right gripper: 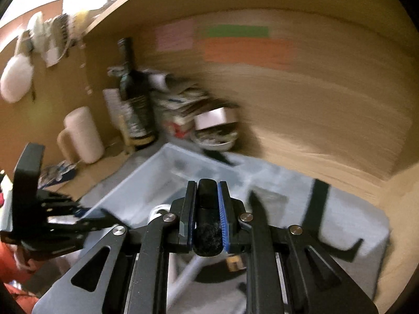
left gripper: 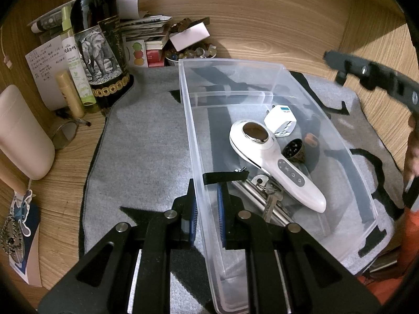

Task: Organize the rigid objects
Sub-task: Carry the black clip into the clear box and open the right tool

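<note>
A clear plastic bin (left gripper: 262, 64) lies on a grey mat (left gripper: 146, 146). In it are a white handheld device (left gripper: 275, 167), a white plug adapter (left gripper: 280, 120), a dark round piece (left gripper: 293, 149), a small brown item (left gripper: 311, 139), keys (left gripper: 267, 191) and a metal bar. My left gripper (left gripper: 205, 204) is shut on the bin's left wall, one finger each side. My right gripper (right gripper: 207, 201) is shut on a black stick-like object (right gripper: 207, 217) above the bin (right gripper: 146, 180); that view is blurred. The right gripper also shows at the right edge of the left wrist view (left gripper: 379, 81).
A dark wine bottle (left gripper: 99, 44), a green spray bottle (left gripper: 76, 60), a beige tube (left gripper: 69, 94), a pale mug (left gripper: 23, 133), stacked papers and a bowl of small stones (left gripper: 191, 52) crowd the wooden desk's back left. Wooden walls (left gripper: 288, 21) enclose the back and right.
</note>
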Available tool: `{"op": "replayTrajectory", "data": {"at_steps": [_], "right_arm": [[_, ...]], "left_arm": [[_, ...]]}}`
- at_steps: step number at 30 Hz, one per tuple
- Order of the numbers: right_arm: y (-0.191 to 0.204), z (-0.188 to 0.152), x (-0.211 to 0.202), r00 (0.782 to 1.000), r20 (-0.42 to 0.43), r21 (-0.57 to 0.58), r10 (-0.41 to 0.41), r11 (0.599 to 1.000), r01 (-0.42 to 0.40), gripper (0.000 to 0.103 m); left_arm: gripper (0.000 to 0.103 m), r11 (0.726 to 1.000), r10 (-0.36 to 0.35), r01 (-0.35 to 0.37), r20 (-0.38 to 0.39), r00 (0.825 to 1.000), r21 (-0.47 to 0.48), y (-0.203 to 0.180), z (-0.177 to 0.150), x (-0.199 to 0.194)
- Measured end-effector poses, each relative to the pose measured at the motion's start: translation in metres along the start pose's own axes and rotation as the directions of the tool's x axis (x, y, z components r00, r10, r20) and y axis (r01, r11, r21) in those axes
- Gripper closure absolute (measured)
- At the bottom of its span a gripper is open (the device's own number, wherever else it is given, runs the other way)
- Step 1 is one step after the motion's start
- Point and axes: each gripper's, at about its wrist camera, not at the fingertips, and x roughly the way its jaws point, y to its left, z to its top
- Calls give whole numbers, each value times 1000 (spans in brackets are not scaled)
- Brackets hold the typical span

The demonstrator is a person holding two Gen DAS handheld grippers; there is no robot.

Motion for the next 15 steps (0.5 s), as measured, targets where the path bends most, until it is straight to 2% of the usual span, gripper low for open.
{"op": "replayTrajectory", "data": {"at_steps": [6,15], "right_arm": [[35,-15,30,992,-87,-56,87,994,-92,89],[60,-35,57,964,-237,-121,120,981,-152,89]], "left_arm": [[91,1000,-1,1,0,1000,1,0,0,0],[91,1000,-4,4,1,1000,1,2,0,-1]]}}
